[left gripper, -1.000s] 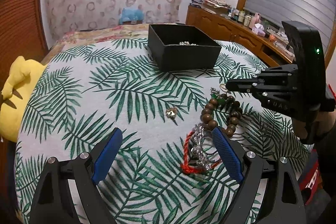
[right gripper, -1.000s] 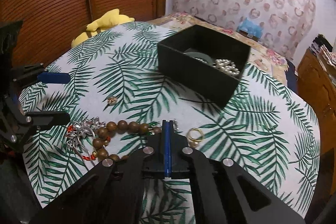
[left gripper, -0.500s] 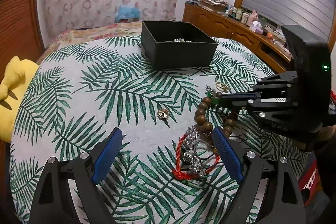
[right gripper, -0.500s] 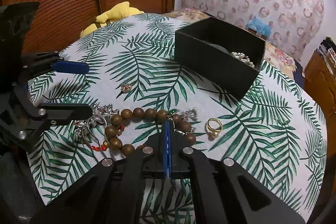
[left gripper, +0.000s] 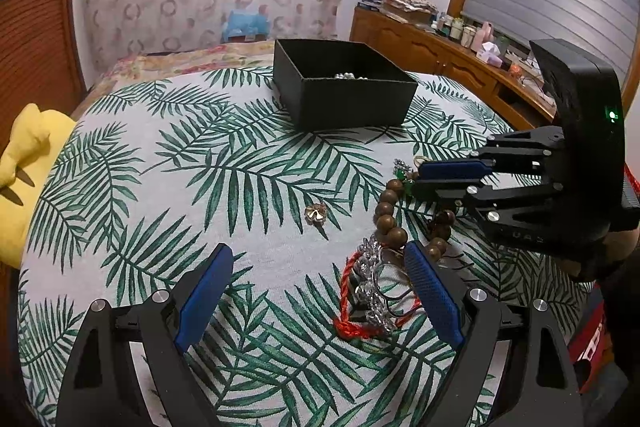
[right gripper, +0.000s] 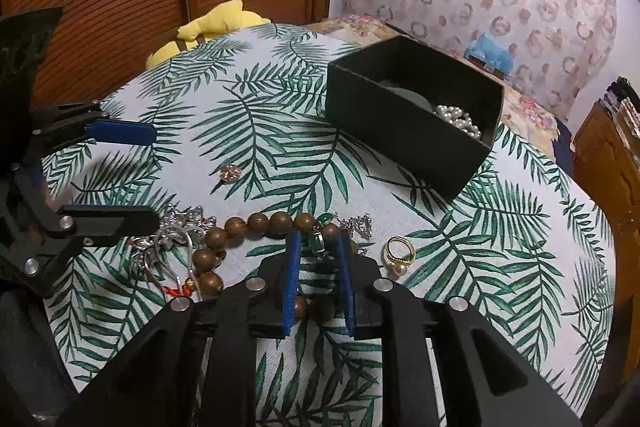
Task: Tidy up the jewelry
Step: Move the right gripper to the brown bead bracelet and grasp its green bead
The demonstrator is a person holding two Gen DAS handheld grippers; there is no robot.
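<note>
On the palm-leaf tablecloth [left gripper: 240,163] lies a wooden bead bracelet [right gripper: 260,223] with a green ring [right gripper: 319,245] on its strand. My right gripper [right gripper: 319,235] hangs low over that spot. Its jaws are opening, with the green ring between them and the pads off it. Right of it lies a gold pearl ring [right gripper: 398,253]. My left gripper [left gripper: 316,259] stands wide open and empty beside a tangle of silver jewellery and red cord [left gripper: 368,291]. A small gold brooch [left gripper: 315,214] lies alone. The black box [right gripper: 400,131] at the back holds pearls [right gripper: 460,119].
A yellow plush toy [left gripper: 20,163] sits off the table's left edge. A wooden cabinet [left gripper: 440,59] with bottles and folded cloth runs along the right wall. In the left wrist view the right gripper [left gripper: 418,181] reaches in from the right.
My right gripper has come closer to the bead bracelet and its shut jaws have parted around the green ring. The left gripper stays wide open in place.
</note>
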